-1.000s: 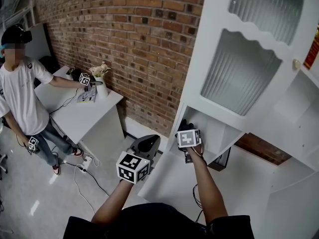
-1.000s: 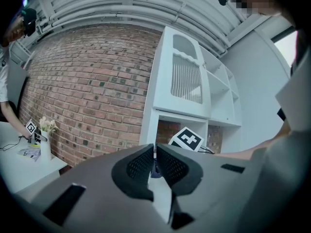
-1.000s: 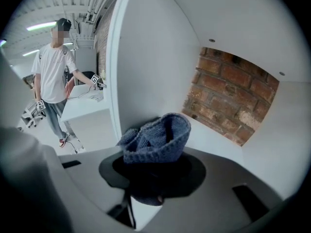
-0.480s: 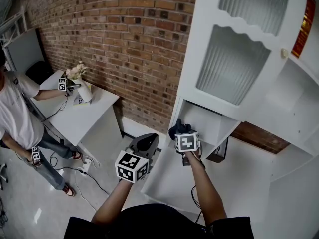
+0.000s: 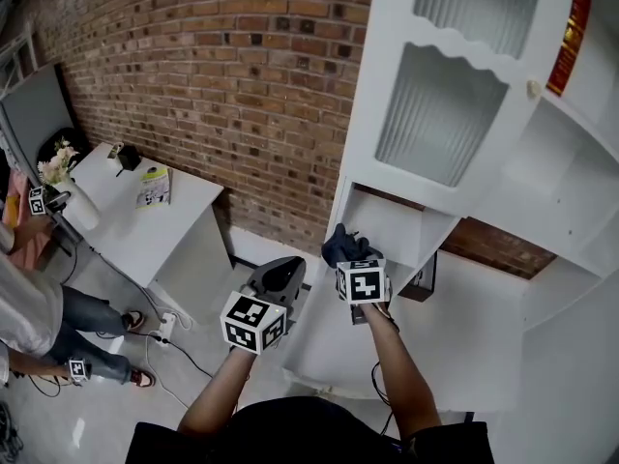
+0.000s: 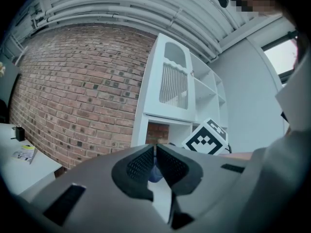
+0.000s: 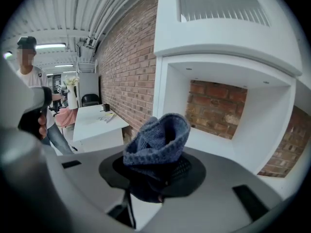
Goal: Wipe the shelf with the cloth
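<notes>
Change from one second earlier: the bystander in the white T-shirt [image 5: 24,303] has shifted to the left edge of the head view. The white vase of flowers [image 5: 82,209] has moved from the middle of the white desk [image 5: 145,235] to its far left corner. Whether it rests there cannot be determined. The right gripper [image 5: 346,247] remains at the mouth of the open shelf compartment [image 5: 397,230] of the white cabinet [image 5: 464,46].

Count: two grippers, one cloth, one cabinet, one desk, one bystander.

Right gripper: fingers clamped on the blue knitted cloth [image 7: 158,140], which bunches up above the pads, just in front of the shelf. Contact with the shelf cannot be determined.

Left gripper [image 6: 155,160]: fingers together, nothing between them, held low and left of the right gripper, in front of the cabinet.
</notes>
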`<action>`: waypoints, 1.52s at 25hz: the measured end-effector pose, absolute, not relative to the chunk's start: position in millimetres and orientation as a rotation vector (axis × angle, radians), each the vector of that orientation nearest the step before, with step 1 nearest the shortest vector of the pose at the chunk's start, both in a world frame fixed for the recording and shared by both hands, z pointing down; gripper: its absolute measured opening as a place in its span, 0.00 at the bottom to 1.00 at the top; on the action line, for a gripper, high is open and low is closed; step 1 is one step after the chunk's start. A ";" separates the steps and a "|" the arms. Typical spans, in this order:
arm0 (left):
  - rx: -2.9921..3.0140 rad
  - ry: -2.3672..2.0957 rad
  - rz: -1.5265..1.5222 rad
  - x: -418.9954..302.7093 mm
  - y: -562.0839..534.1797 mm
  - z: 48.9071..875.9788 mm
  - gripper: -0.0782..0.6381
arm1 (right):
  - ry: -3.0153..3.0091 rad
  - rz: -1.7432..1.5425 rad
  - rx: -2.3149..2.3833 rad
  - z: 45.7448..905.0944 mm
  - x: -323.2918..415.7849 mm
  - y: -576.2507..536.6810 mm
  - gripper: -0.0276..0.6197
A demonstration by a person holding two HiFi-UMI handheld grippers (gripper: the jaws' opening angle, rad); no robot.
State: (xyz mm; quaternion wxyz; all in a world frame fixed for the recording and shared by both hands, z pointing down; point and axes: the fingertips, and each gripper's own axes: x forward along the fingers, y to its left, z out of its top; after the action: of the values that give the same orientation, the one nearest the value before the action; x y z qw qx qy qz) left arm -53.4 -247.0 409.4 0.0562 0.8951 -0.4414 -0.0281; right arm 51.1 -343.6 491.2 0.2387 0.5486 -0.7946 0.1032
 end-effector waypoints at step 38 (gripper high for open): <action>2.810 -1.119 -0.112 -84.4 -207.9 407.5 0.15 | -2.258 0.155 1.752 419.9 21.2 -225.3 0.26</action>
State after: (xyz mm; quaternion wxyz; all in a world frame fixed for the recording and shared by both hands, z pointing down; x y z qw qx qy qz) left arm -84.4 -207.9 407.5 0.0576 0.9269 -0.3691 -0.0368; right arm 21.2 -225.3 419.9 0.1395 0.6061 -0.7812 0.0538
